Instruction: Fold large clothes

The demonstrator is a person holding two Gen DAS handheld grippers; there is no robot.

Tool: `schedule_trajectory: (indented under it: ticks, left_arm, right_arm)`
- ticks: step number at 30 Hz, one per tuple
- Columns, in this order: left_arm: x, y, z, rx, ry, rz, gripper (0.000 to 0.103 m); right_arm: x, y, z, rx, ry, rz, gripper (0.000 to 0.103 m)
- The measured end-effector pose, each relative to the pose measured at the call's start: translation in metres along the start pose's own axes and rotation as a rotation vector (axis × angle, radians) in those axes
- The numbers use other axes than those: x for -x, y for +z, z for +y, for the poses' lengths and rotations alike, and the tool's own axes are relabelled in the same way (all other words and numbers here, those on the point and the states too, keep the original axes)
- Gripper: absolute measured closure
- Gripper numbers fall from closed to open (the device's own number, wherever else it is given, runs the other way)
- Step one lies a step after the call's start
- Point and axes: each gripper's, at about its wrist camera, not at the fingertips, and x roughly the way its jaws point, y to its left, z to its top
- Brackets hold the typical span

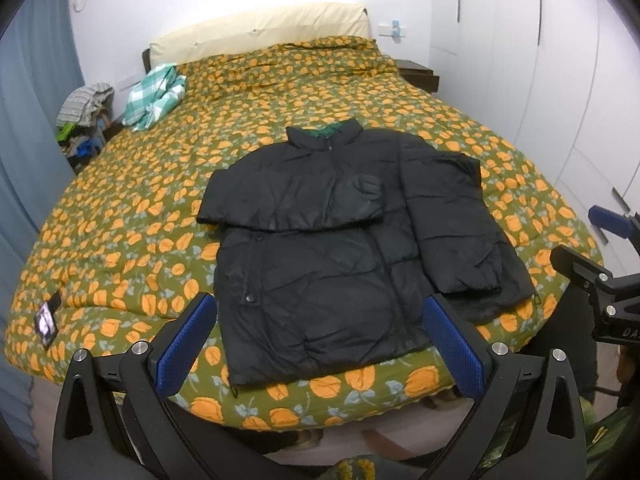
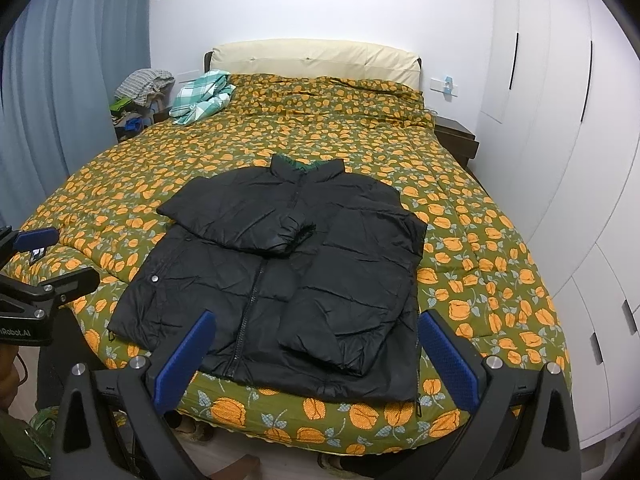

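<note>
We hold both tongs spread wide and empty above the foot of the bed (image 1: 120, 208), touching nothing. Between the blue pads of our left tongs (image 1: 316, 344) we see the black puffer jacket (image 1: 340, 248) lying flat on the flowered quilt, close to the near edge, with its collar pointing toward the cream headboard (image 1: 260, 28). Through our right tongs (image 2: 316, 360) the same jacket (image 2: 280, 280) shows its zipper running down the front. One sleeve is folded across the chest and the other is folded down along the jacket's right side, so both lie on top of the body. A green-and-white checked cloth (image 2: 202, 96) sits crumpled on the far left corner of the bed, well apart from the jacket. Blue curtains (image 2: 72, 80) hang on the left and white wardrobe doors (image 2: 560, 120) stand on the right. Each view catches the other tongs at its edge.
</note>
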Motion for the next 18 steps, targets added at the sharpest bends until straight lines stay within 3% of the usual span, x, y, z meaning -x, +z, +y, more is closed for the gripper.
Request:
schedule_trajectory:
  ticks: [18]
  left_arm:
    - [-0.0050,-0.0022,0.0060,0.027,-0.011,0.022,0.000]
  right_arm:
    - [-0.0015,0.0011,-0.0002,0.005,0.007,0.009,0.000]
